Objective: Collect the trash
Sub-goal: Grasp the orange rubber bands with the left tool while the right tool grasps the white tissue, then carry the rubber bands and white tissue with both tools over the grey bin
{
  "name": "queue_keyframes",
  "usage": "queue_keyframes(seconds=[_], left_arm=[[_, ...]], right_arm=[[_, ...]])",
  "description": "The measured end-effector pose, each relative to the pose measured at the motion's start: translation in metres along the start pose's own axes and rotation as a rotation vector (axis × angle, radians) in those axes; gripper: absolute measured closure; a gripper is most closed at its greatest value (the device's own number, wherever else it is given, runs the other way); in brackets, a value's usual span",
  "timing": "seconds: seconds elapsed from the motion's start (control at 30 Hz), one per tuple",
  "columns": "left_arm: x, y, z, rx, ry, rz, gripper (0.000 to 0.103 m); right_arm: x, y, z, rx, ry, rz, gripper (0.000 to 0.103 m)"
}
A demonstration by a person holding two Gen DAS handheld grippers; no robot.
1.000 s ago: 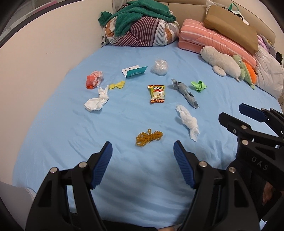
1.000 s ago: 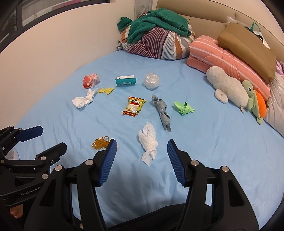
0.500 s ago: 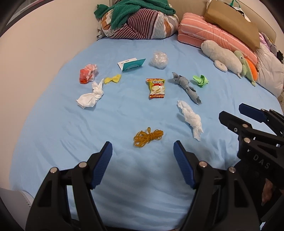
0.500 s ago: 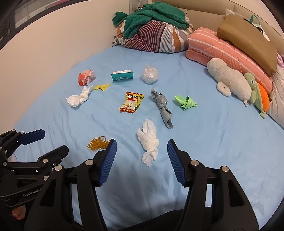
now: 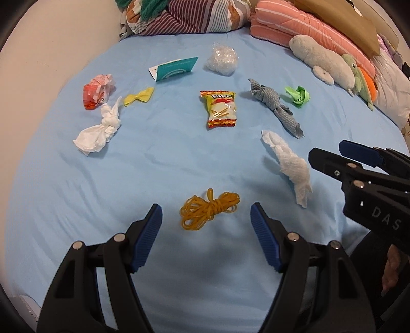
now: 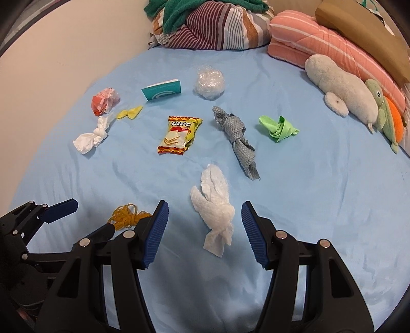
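Note:
Trash lies scattered on a blue bed sheet (image 5: 159,164). My left gripper (image 5: 206,214) is open, with a tangle of yellow rubber bands (image 5: 208,211) between its fingertips. My right gripper (image 6: 205,211) is open around a crumpled white tissue (image 6: 215,205); that tissue also shows in the left wrist view (image 5: 289,164). Farther off lie a snack packet (image 6: 179,134), a second white tissue (image 6: 91,135), a yellow wrapper (image 6: 129,112), a red wrapper (image 6: 103,101), a teal card (image 6: 161,89), a clear plastic ball (image 6: 208,82), a grey cloth (image 6: 237,138) and a green scrap (image 6: 278,128).
Striped bedding with a green towel (image 6: 205,23), a pink folded quilt (image 6: 320,35), a brown bag (image 6: 364,33) and plush toys (image 6: 343,84) line the far and right side. A beige wall (image 6: 64,51) bounds the bed on the left.
Both grippers have moved forward and lower toward the sheet. The rubber bands now sit between the left fingertips and the tissue between the right ones. Both stay open.

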State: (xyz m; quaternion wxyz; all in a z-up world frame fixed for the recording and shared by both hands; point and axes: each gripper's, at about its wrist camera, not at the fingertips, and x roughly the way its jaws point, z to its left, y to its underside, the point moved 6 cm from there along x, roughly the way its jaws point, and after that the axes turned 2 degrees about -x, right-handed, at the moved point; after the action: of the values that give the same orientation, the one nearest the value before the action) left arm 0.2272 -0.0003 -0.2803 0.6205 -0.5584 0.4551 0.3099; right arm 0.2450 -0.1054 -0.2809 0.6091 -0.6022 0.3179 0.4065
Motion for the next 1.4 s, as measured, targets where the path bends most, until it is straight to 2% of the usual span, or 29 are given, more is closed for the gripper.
queue_keyframes(seconds=[0.27,0.33,0.37,0.43,0.47,0.53,0.6,0.73,0.97,1.4], left_arm=[[0.058,0.004,-0.001,0.051,0.014,0.086,0.031],[0.067,0.005,-0.003,0.05,0.033,0.106,0.035],[0.07,0.006,-0.004,0.052,0.043,0.11,0.039],[0.073,0.008,-0.007,0.068,0.055,0.112,0.044],[0.074,0.008,-0.008,0.078,0.054,0.109,0.046],[0.074,0.007,-0.01,0.091,0.056,0.102,0.051],[0.073,0.006,-0.011,0.097,0.061,0.09,0.066],[0.07,0.005,-0.012,0.11,0.068,0.077,0.079],[0.059,0.0,-0.009,0.091,0.094,0.059,0.081],[0.006,-0.005,0.018,-0.004,0.05,-0.001,0.081]], right_arm=[[0.057,0.008,-0.012,0.032,0.046,0.142,0.046],[0.068,0.011,-0.015,0.041,0.05,0.173,0.046],[0.073,0.013,-0.016,0.047,0.047,0.192,0.046],[0.082,0.016,-0.016,0.051,0.041,0.223,0.054],[0.086,0.019,-0.014,0.049,0.023,0.239,0.064],[0.09,0.02,-0.01,0.036,0.008,0.253,0.069],[0.09,0.019,-0.007,0.025,0.003,0.243,0.074],[0.087,0.019,-0.004,0.029,-0.015,0.223,0.076],[0.072,0.016,0.002,0.009,-0.032,0.172,0.076],[0.034,0.013,0.032,-0.041,-0.094,0.115,0.076]])
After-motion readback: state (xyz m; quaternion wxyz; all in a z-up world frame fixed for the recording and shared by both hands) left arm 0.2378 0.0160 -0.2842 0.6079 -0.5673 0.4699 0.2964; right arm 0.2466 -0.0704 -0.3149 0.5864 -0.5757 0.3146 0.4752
